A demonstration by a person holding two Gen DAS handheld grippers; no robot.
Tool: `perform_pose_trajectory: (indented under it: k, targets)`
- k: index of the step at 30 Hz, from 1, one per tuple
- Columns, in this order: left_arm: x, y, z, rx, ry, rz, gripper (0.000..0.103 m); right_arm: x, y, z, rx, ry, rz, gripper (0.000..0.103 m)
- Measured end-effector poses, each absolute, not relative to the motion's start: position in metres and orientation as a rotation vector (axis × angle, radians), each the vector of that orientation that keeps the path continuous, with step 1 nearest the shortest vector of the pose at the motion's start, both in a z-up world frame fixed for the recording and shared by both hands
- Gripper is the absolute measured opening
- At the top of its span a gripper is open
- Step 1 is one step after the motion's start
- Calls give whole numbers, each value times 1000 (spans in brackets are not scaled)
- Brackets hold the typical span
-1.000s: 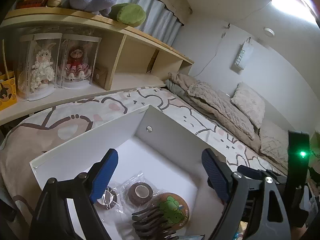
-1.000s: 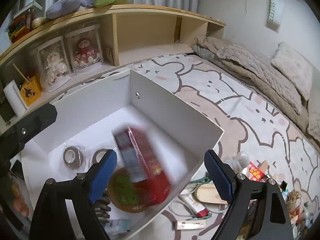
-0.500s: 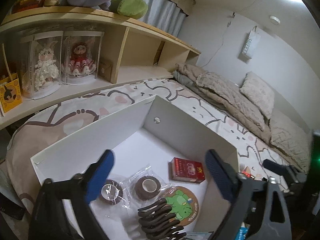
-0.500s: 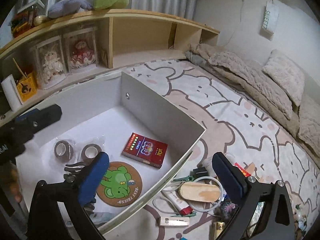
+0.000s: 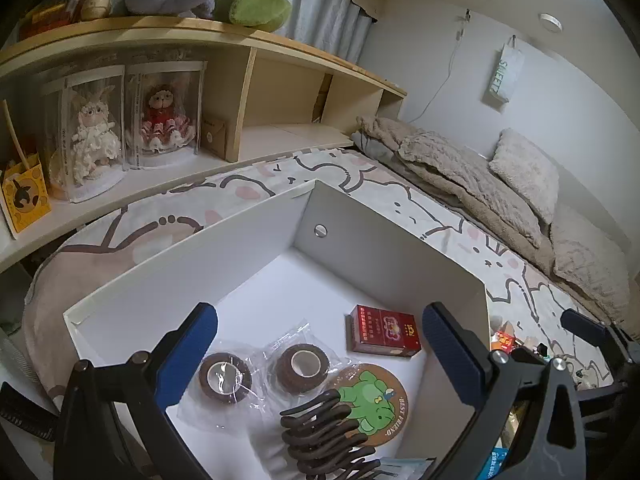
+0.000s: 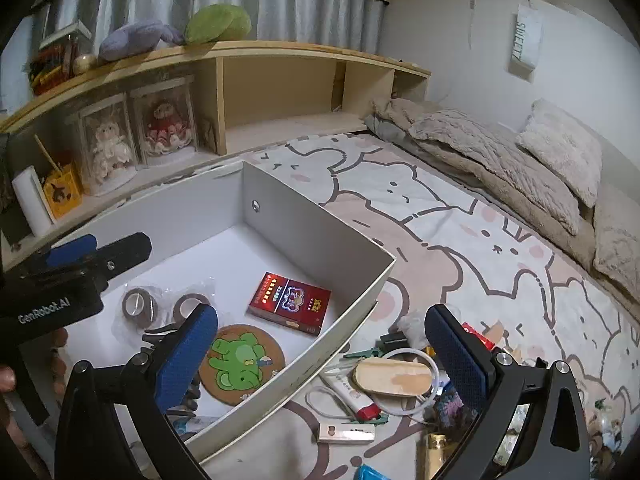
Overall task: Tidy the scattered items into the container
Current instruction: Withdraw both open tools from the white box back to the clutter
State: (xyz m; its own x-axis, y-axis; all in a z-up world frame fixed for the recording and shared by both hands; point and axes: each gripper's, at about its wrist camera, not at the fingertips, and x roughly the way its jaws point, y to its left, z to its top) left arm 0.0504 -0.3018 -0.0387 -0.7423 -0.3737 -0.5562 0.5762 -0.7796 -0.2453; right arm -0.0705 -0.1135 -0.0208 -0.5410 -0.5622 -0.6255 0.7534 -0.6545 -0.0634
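A white open box (image 6: 312, 216) sits on the bed; it also shows in the left wrist view (image 5: 192, 248). Inside lie a red card pack (image 6: 289, 303), a green elephant coaster (image 6: 241, 364), two wrapped tape rolls (image 6: 138, 306) and a dark claw clip (image 5: 320, 432). The red pack also shows in the left wrist view (image 5: 385, 330). My right gripper (image 6: 320, 356) is open and empty above the box's near right wall. My left gripper (image 5: 320, 352) is open and empty over the box. Scattered items lie right of the box: a wooden oval piece (image 6: 394, 376), a white cable (image 6: 400, 408), a white stick (image 6: 346, 434).
A wooden shelf (image 6: 280, 92) with boxed dolls (image 6: 106, 146) runs behind the box. A beige blanket and pillows (image 6: 520, 160) lie at the back right. More small clutter (image 6: 480, 332) lies on the patterned sheet by the right gripper.
The red card pack dropped from my right gripper into the box and lies flat. My right gripper has drawn back to the right, toward the scattered items. The left gripper stayed over the box.
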Motion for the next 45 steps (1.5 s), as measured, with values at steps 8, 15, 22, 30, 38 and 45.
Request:
perform_pose_trajectory:
  k: [8, 15, 22, 30, 38, 45]
  targets:
    - [48, -295, -37, 671, 540, -2475, 103, -71, -97, -16, 734, 343, -2219, 103]
    - [44, -278, -29, 662, 475, -2500, 103, -69, -75, -7, 716, 270, -2242, 103]
    - [37, -260, -28, 685, 434, -2537, 103, -66, -48, -1, 702, 218, -2277, 103]
    - [29, -241, -27, 711, 404, -2593, 103, -70, -7, -1, 710, 167, -2353, 103]
    - [22, -212, -25, 717, 341, -2663, 103, -76, 36, -1, 726, 118, -2436, 103]
    - [18, -189, -23, 695, 306, -2737, 103, -77, 72, -1, 730, 55, -2516, 103]
